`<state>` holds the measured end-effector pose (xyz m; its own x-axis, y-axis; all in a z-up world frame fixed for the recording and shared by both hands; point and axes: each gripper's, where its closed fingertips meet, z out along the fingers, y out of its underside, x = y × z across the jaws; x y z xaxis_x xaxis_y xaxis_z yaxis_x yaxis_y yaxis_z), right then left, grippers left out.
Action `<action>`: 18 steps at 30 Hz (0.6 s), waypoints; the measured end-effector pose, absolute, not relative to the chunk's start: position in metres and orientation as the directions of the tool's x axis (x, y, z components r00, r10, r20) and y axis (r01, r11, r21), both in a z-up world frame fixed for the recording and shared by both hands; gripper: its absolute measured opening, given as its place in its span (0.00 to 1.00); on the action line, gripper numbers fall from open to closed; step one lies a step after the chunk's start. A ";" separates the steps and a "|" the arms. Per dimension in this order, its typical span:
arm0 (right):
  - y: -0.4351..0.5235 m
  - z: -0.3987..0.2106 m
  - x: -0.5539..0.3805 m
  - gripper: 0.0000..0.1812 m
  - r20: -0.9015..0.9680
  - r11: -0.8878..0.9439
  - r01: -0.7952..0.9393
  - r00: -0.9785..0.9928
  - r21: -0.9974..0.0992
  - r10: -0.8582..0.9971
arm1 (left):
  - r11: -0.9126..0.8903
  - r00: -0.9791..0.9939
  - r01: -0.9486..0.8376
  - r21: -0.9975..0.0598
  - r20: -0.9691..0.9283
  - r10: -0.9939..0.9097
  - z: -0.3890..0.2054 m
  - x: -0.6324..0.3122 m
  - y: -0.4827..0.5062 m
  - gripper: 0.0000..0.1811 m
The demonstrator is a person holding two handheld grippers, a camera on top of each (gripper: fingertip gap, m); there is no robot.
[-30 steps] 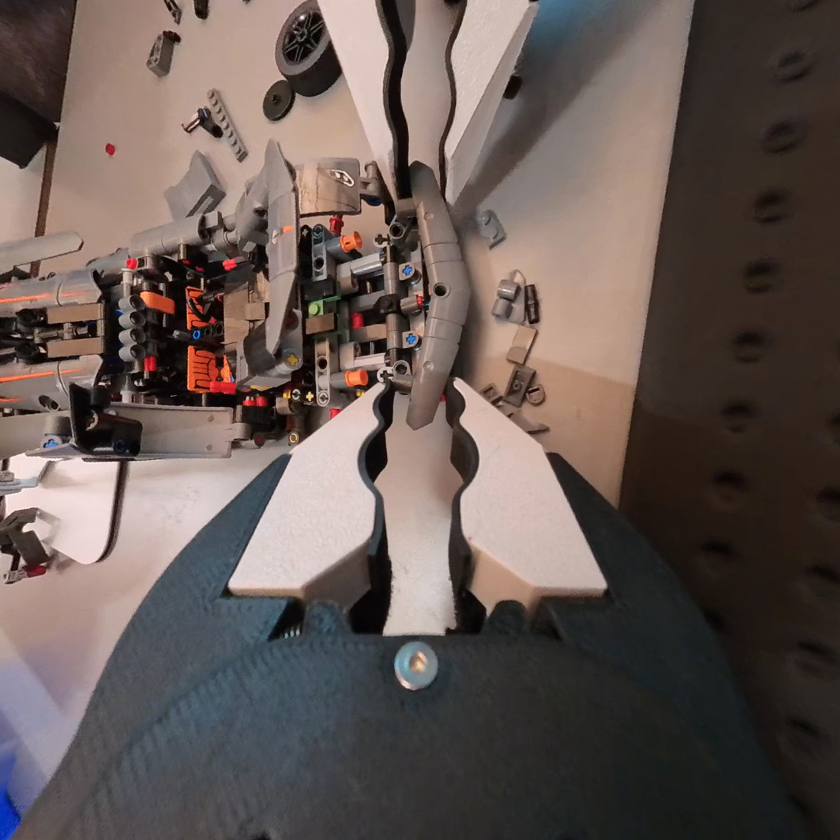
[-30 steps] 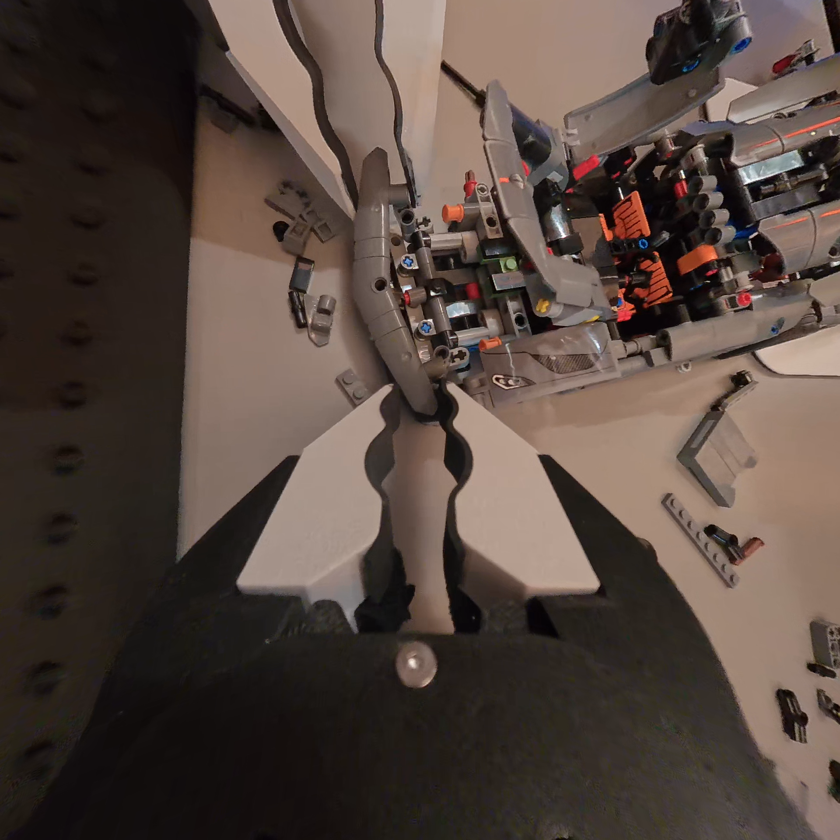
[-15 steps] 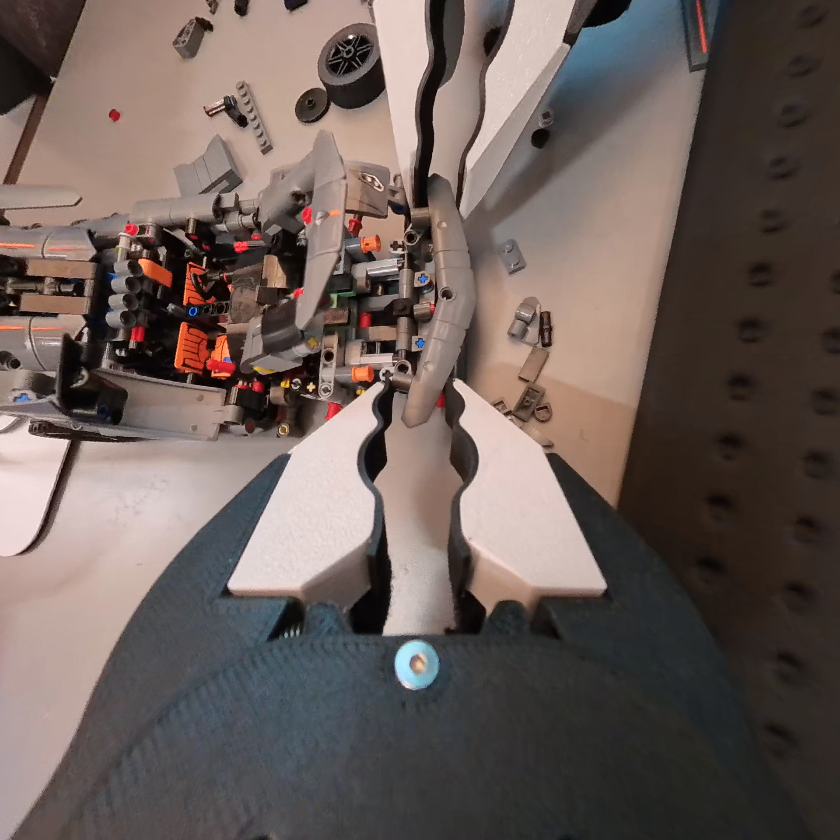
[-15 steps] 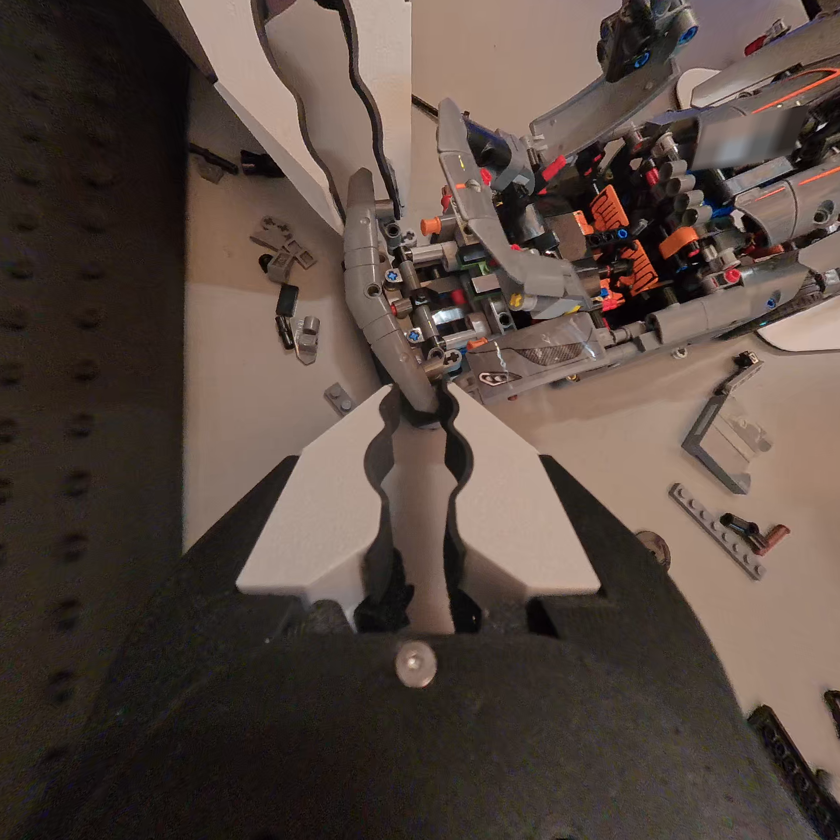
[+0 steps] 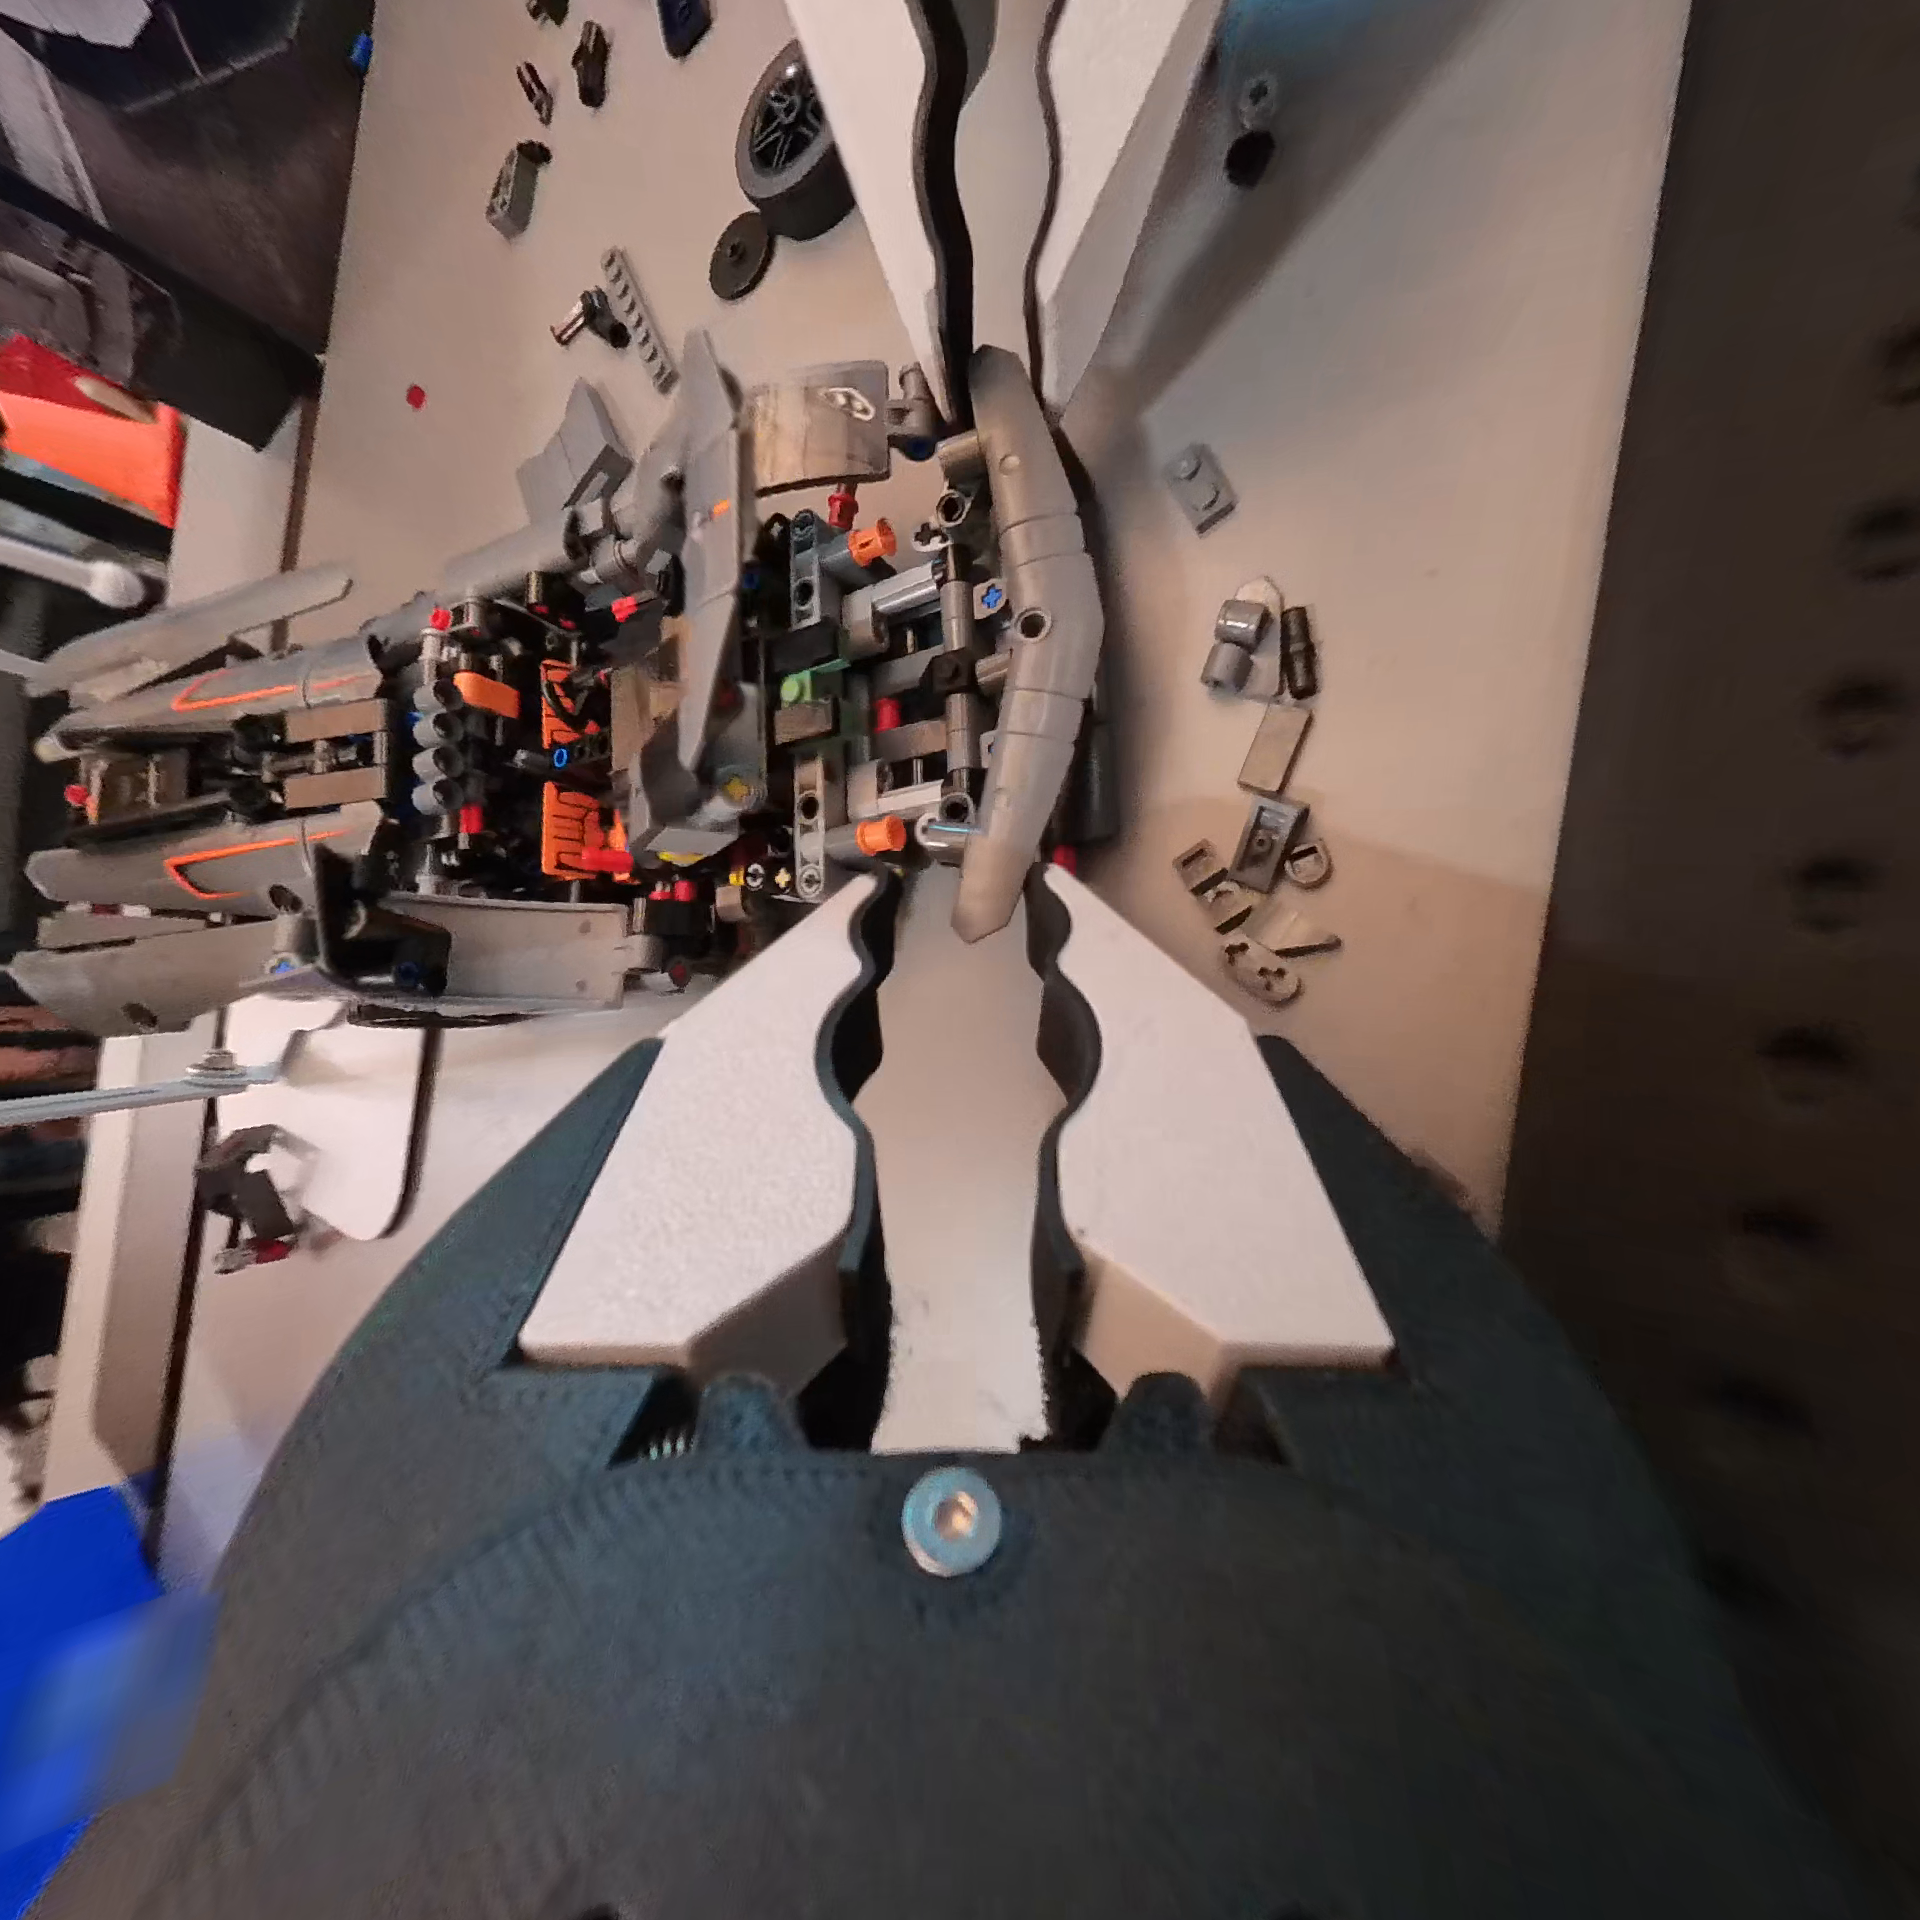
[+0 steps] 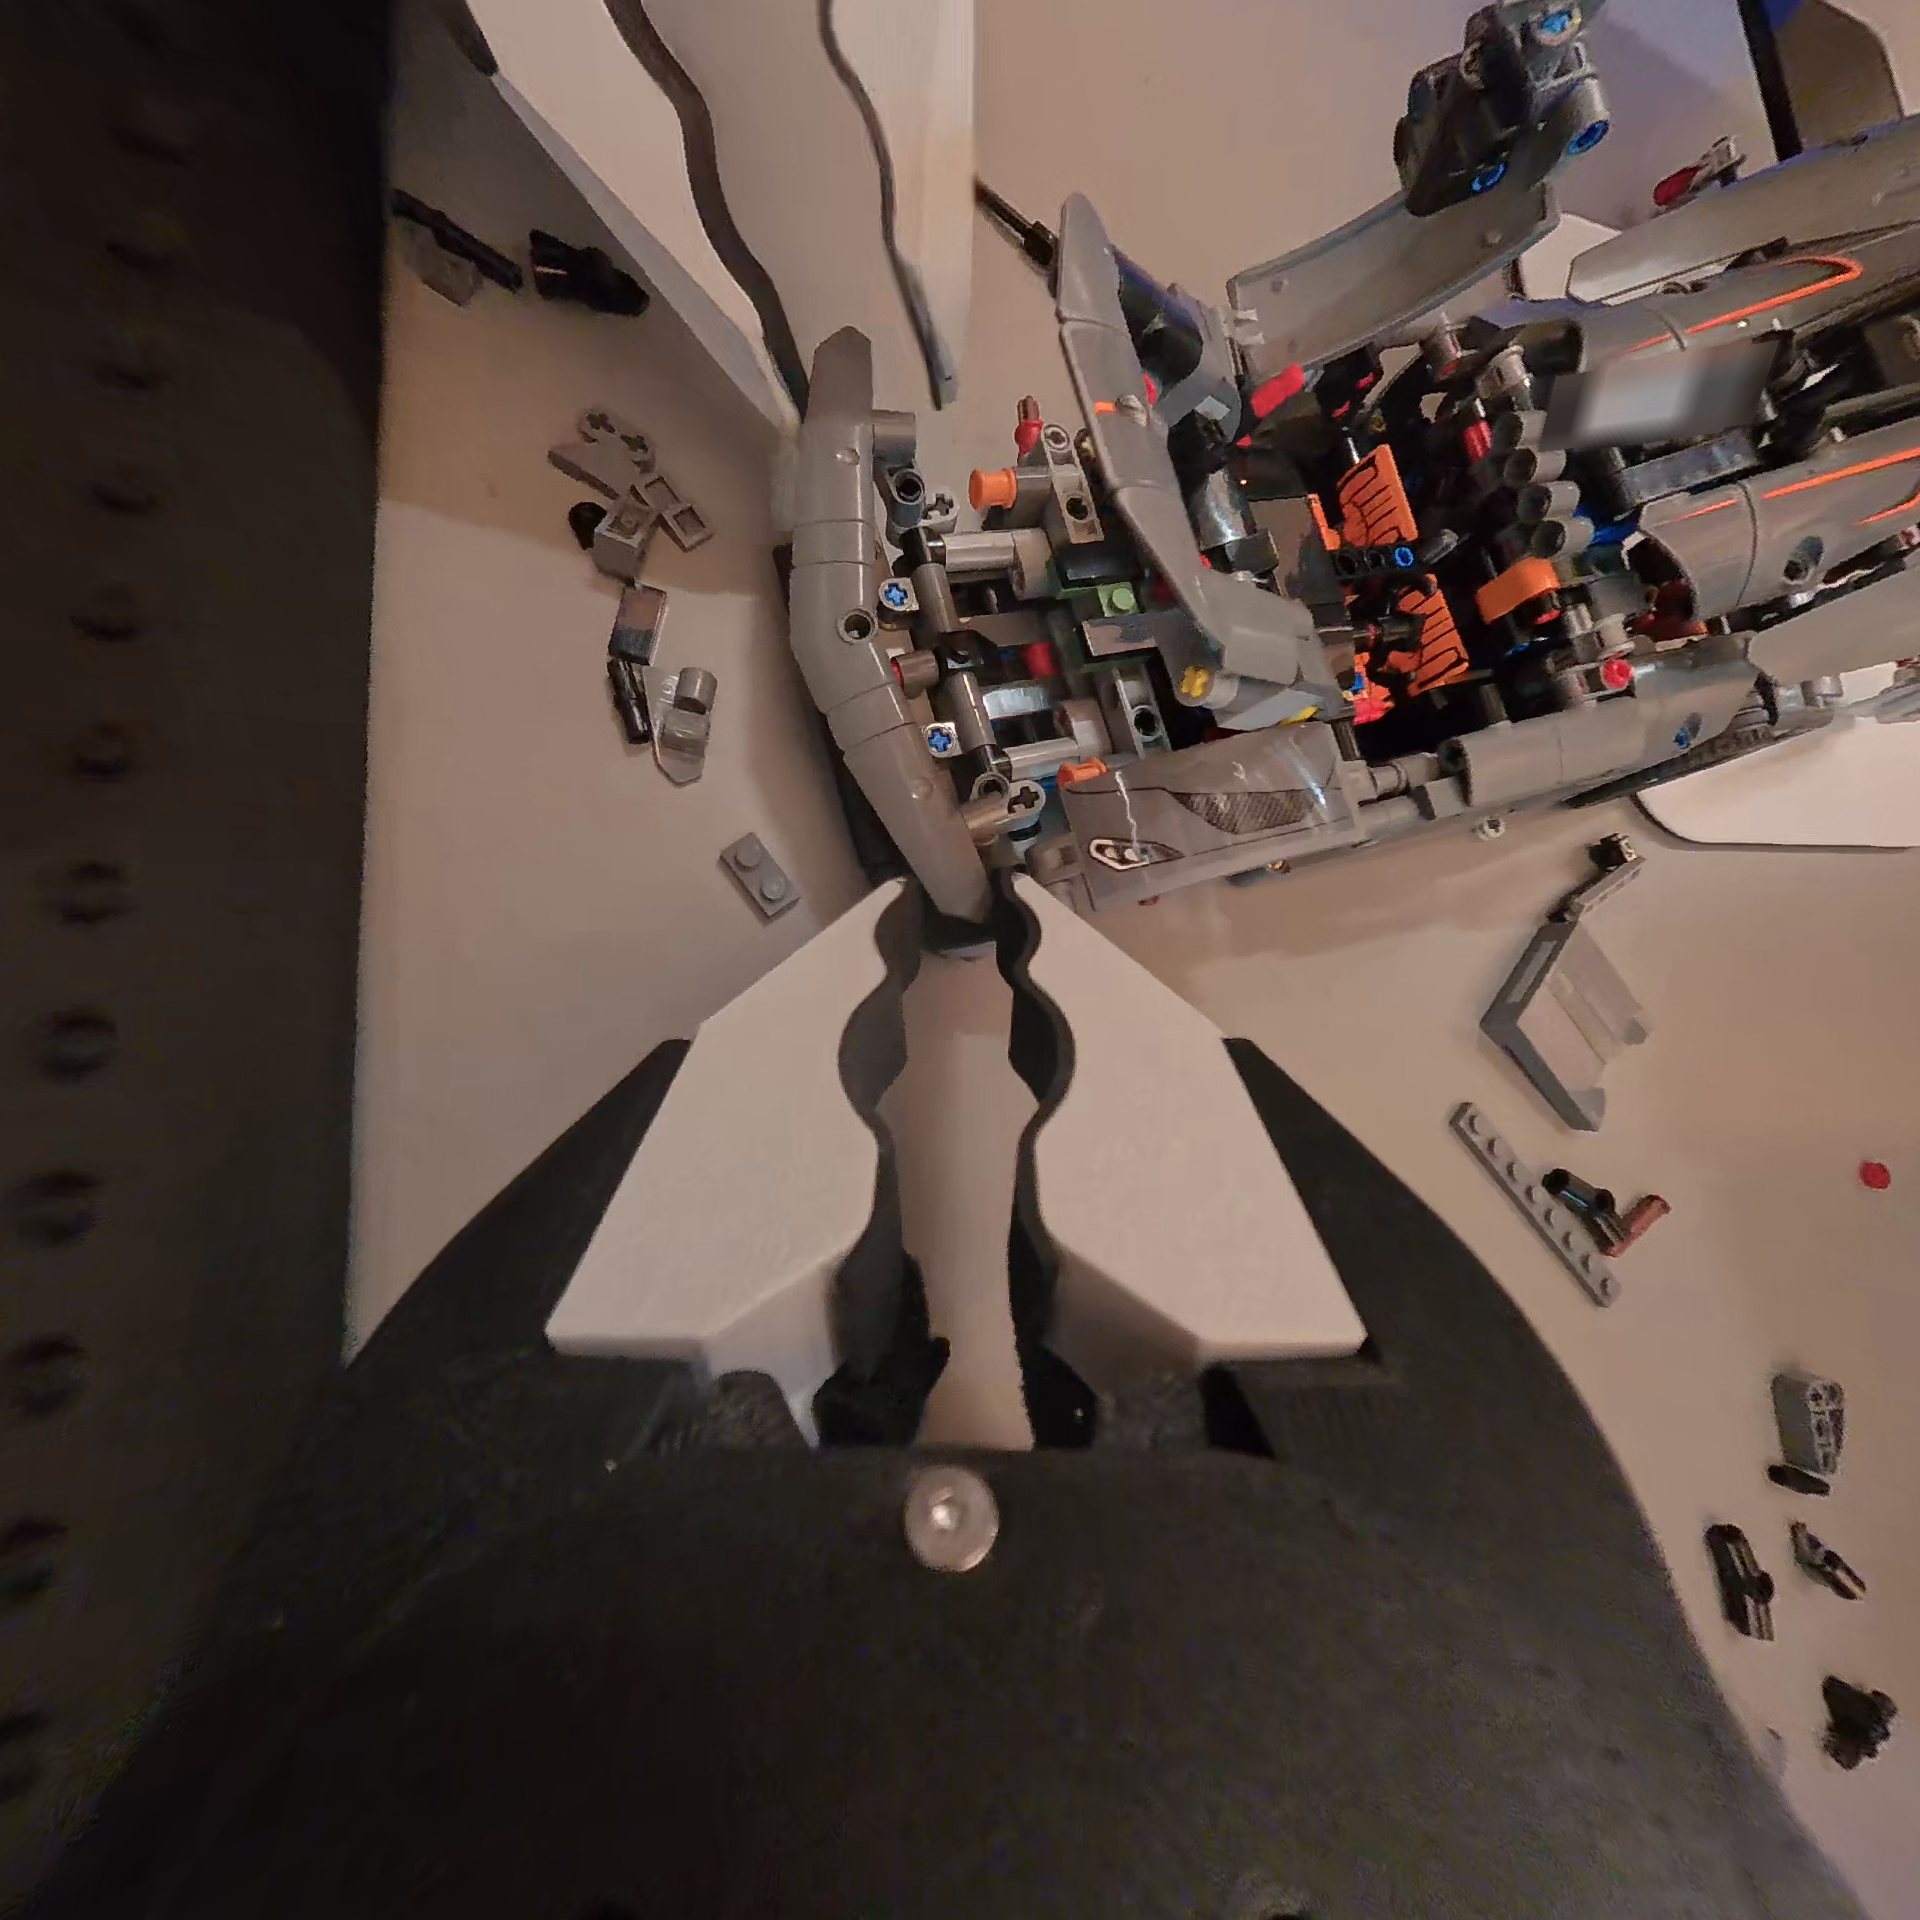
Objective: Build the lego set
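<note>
Left wrist view: the left gripper (image 5: 961, 894) pinches the near tip of the grey curved panel (image 5: 1029, 644) on the lego car (image 5: 582, 727) at frame centre; beyond, the right gripper (image 5: 987, 343) clamps the panel's far tip, loose grey pieces (image 5: 1262, 748) lying right

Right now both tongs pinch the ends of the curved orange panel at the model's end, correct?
Not quite: the curved panel is grey, not orange, as the left wrist view shows. Left tongs and right tongs do each pinch one end.
</note>
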<state>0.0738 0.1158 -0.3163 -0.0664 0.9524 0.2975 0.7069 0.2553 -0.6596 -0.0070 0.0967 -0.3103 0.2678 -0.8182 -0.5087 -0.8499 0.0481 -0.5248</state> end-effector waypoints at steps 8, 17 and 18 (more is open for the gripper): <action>0.120 -0.315 0.074 0.06 0.297 0.238 0.708 -0.041 -0.665 0.954 | 0.050 0.264 -0.856 -0.514 -0.519 -0.813 -0.312 -0.006 0.096 0.06; 0.122 -0.312 0.073 0.06 0.219 0.158 0.688 0.002 -0.708 0.976 | -0.040 0.347 -0.797 -0.603 -0.403 -0.847 -0.310 -0.005 0.098 0.06; 0.122 -0.312 0.073 0.06 0.206 0.144 0.687 0.009 -0.712 0.979 | -0.056 0.362 -0.785 -0.617 -0.383 -0.850 -0.310 -0.005 0.099 0.06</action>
